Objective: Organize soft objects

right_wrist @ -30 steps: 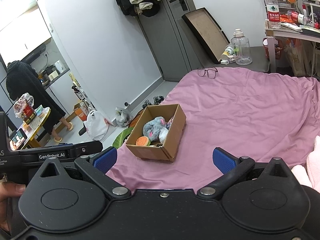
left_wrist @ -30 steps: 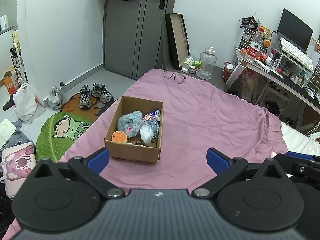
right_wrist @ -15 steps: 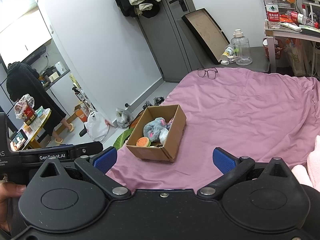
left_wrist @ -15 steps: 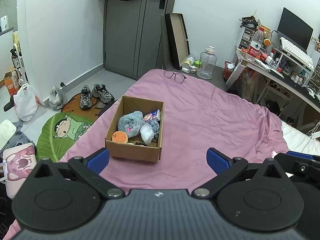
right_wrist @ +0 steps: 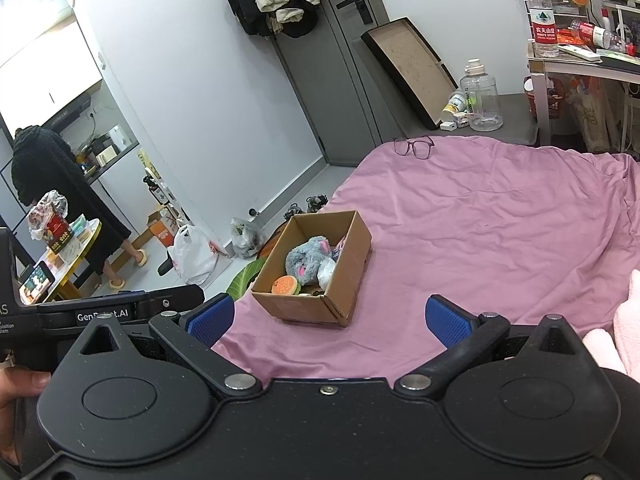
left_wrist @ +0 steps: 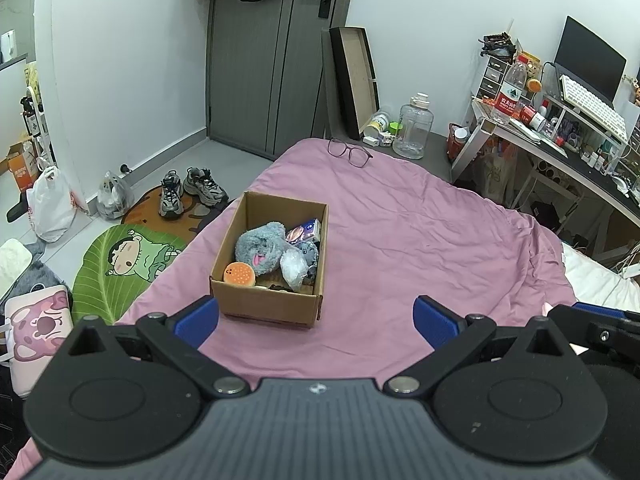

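A cardboard box sits on the pink bedspread near the bed's left edge. Inside lie a grey plush toy, an orange burger toy, a clear plastic bag and a small printed packet. My left gripper hovers open just short of the box, nothing between its blue pads. My right gripper is also open and empty, the box a little ahead of its left pad. A pale pink soft cloth shows at the right edge.
Glasses lie at the bed's far end. Shoes, bags and a leaf mat cover the floor at left. A cluttered desk stands at right. A person in black stands in the far room.
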A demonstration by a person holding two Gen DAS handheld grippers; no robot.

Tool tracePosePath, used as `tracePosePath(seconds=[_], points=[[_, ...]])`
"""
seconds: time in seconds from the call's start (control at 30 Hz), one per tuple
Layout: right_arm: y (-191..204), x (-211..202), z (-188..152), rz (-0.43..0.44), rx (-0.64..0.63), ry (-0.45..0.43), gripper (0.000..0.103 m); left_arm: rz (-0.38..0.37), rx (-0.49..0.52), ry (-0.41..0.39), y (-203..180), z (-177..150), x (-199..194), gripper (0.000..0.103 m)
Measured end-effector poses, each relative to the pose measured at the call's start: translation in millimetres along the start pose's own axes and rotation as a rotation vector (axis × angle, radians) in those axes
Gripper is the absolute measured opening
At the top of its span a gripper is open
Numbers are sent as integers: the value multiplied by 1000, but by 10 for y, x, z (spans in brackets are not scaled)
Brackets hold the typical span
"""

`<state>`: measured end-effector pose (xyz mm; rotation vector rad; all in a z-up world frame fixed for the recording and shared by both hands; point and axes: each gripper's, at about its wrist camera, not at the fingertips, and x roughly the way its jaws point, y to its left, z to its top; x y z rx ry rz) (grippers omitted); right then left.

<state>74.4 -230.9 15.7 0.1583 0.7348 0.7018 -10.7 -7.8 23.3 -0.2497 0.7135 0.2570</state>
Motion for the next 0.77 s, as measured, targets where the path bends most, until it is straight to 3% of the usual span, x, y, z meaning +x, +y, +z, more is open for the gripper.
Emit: tracePosePath(seconds=[0.77], points=[[-5, 19, -1, 1, 1, 0, 103, 3, 3, 0, 36, 3, 17, 103]])
